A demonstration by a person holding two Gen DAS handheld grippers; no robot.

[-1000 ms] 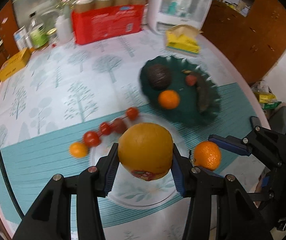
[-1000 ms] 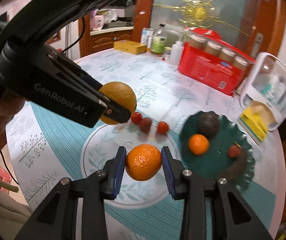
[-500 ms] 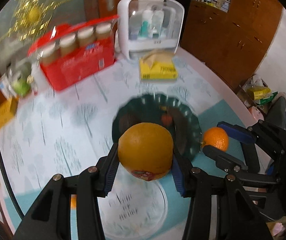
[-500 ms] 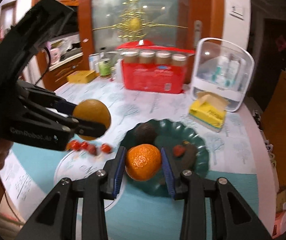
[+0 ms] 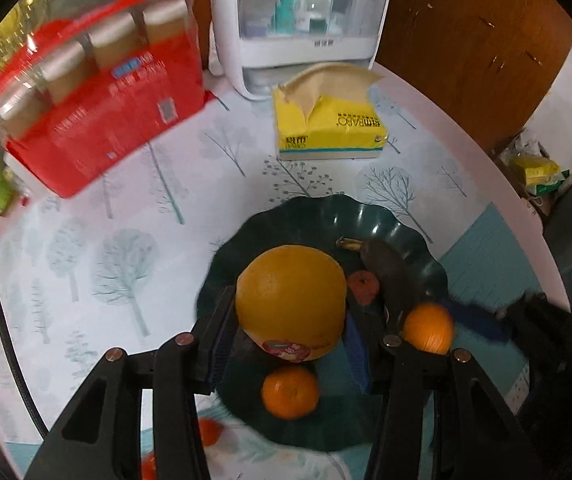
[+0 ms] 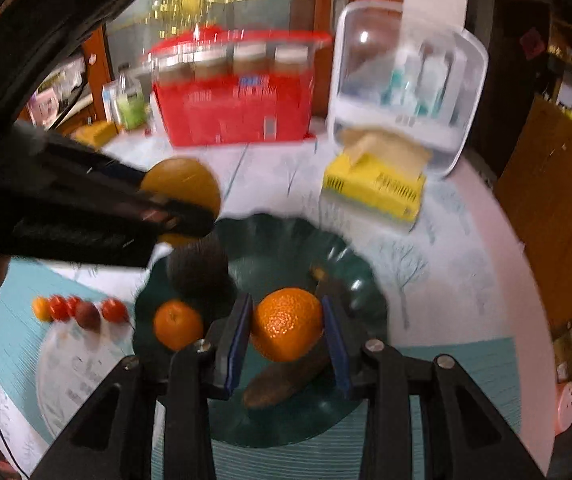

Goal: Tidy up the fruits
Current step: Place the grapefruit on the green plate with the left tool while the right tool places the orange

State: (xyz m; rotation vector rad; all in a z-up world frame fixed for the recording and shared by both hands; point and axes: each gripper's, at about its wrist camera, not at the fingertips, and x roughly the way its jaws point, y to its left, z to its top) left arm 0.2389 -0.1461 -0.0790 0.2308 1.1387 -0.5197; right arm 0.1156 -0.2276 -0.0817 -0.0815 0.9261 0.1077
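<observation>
My left gripper (image 5: 290, 314) clamps a large yellow-orange citrus (image 5: 291, 300) between its pads, held above the near-left part of the dark green scalloped plate (image 5: 398, 228). My right gripper (image 6: 286, 326) grips a small mandarin (image 6: 287, 323), also above that plate. On the plate lie a second mandarin (image 6: 178, 324), a dark avocado (image 6: 198, 268) and a brown elongated fruit (image 6: 282, 380). Small tomatoes (image 6: 82, 310) line up left of the plate.

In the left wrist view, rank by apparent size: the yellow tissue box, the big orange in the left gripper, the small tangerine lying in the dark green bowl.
1. Yellow tissue box and big orange: look alike; the orange is nearer, so unranked.
2. Small tangerine, clearly smallest.
</observation>
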